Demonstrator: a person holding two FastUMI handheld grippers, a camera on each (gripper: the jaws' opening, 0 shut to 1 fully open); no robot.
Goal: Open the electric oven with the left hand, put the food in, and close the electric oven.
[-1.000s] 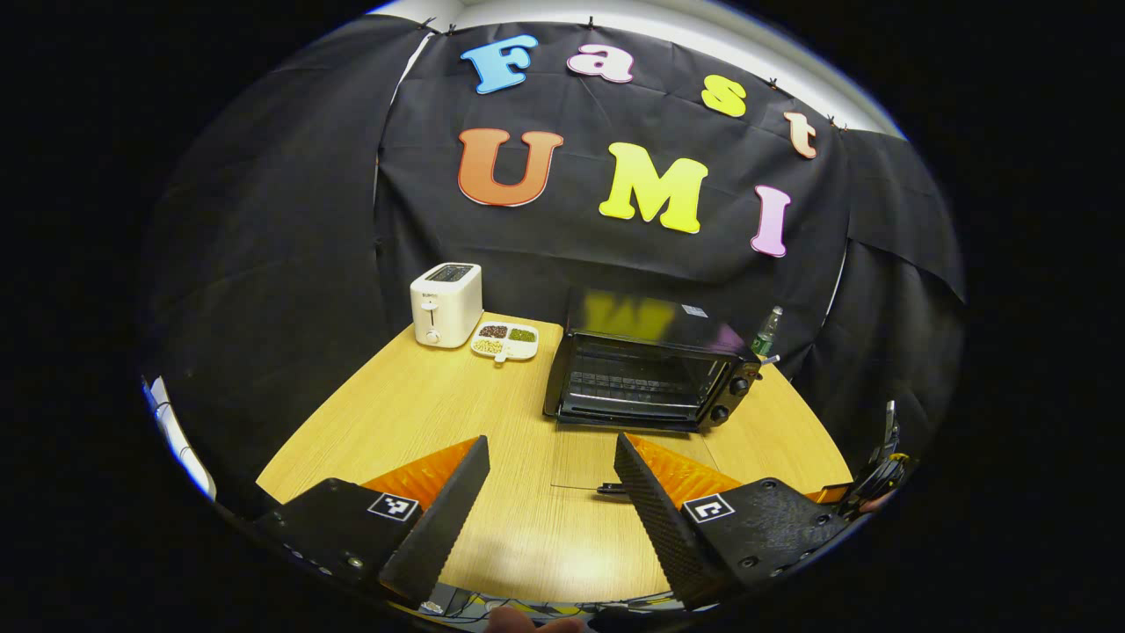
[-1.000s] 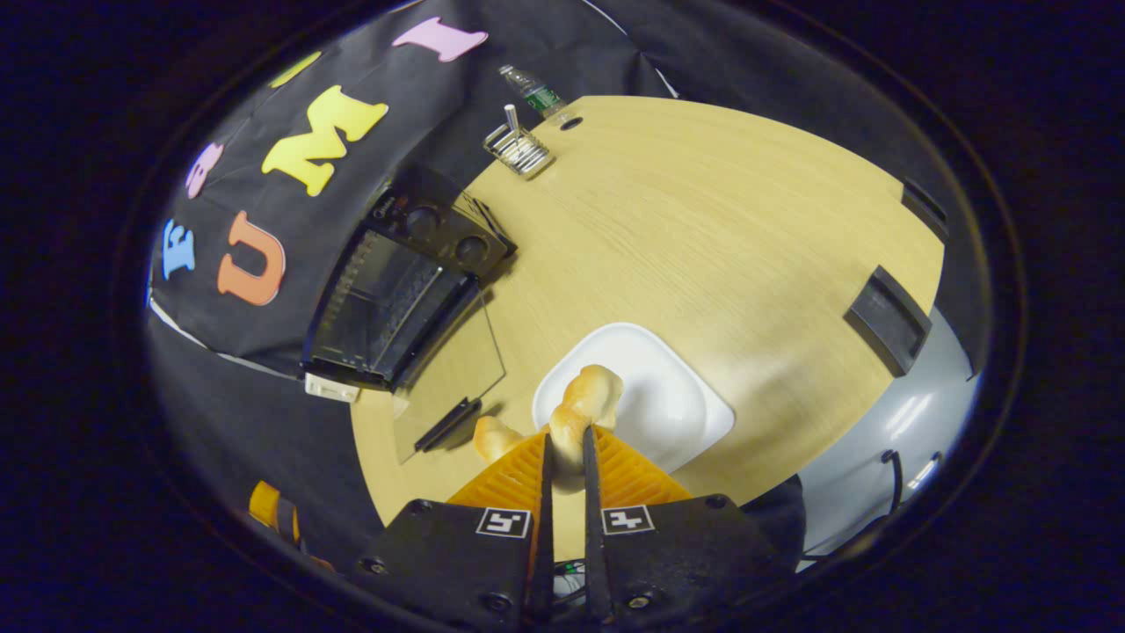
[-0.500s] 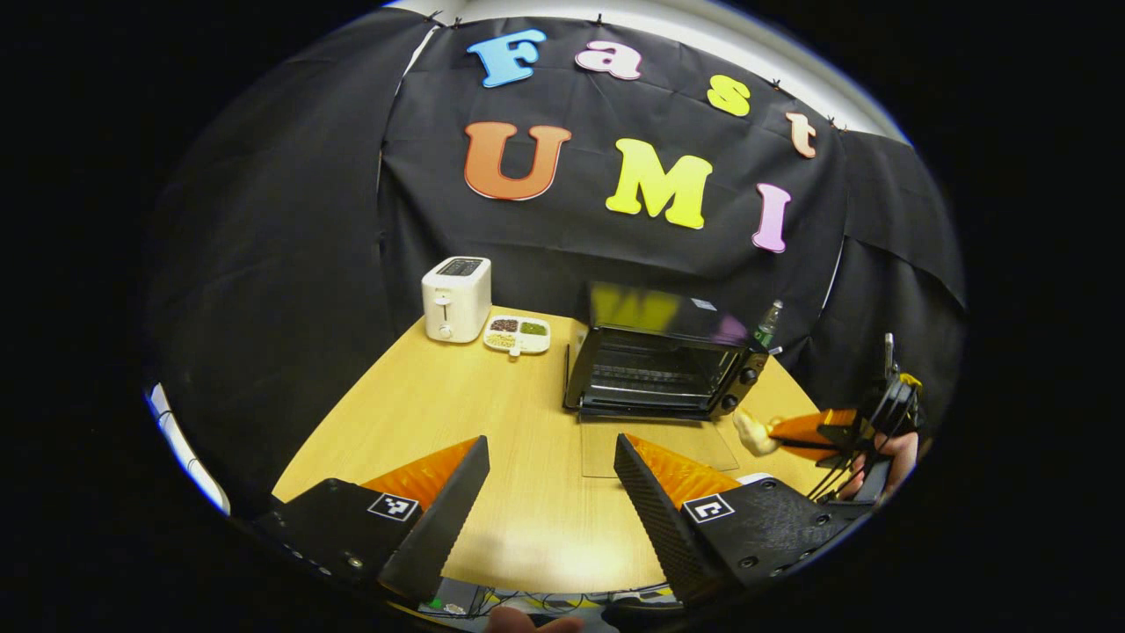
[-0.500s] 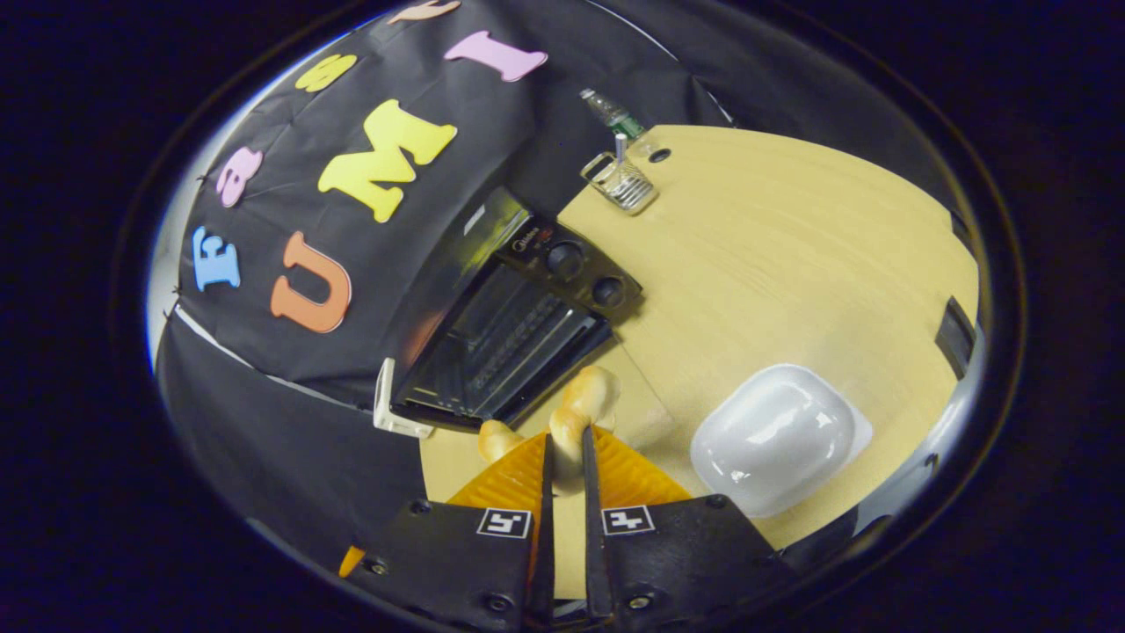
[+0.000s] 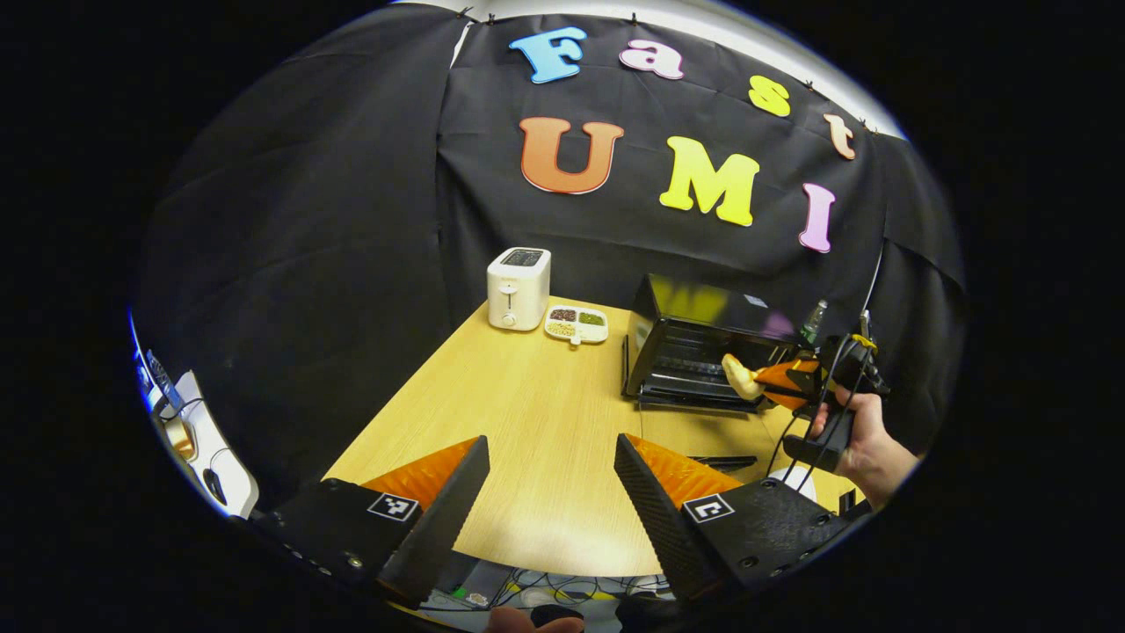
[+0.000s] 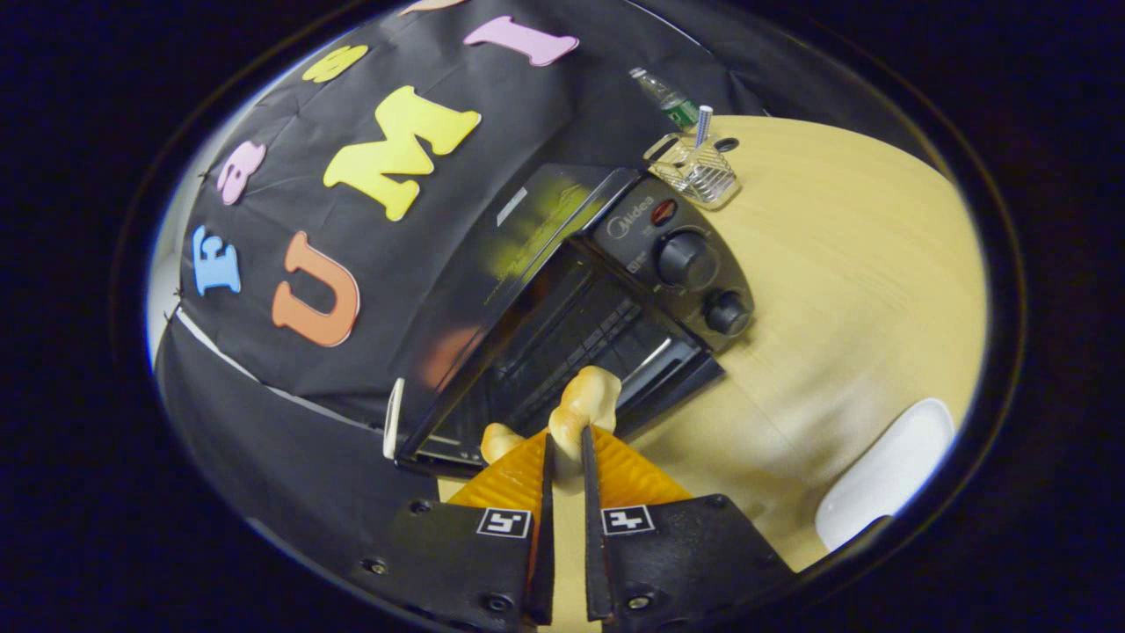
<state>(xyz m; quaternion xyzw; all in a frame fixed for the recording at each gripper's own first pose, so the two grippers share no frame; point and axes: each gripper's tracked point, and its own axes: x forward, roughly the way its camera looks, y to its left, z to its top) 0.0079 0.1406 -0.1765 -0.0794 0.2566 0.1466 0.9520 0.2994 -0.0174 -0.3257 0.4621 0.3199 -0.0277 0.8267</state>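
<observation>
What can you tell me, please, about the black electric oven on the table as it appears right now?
The black electric oven, a glossy boxy countertop unit, stands on the light wooden table near the back wall. Its glass door is folded down flat in front, showing a wire rack inside. Two round black knobs sit on a side control panel. The right gripper holds pale bread at its opening.

From my left gripper view, the light wooden table (image 5: 518,440) runs back to the cloth wall. At its far edge the white two-slot toaster (image 5: 518,275) stands left, the white divided snack dish (image 5: 577,322) just right of it, the black electric oven (image 5: 703,352) further right. I see the pale bread piece (image 5: 740,378) before the oven's mouth; a plastic bottle (image 5: 814,320) behind.
</observation>
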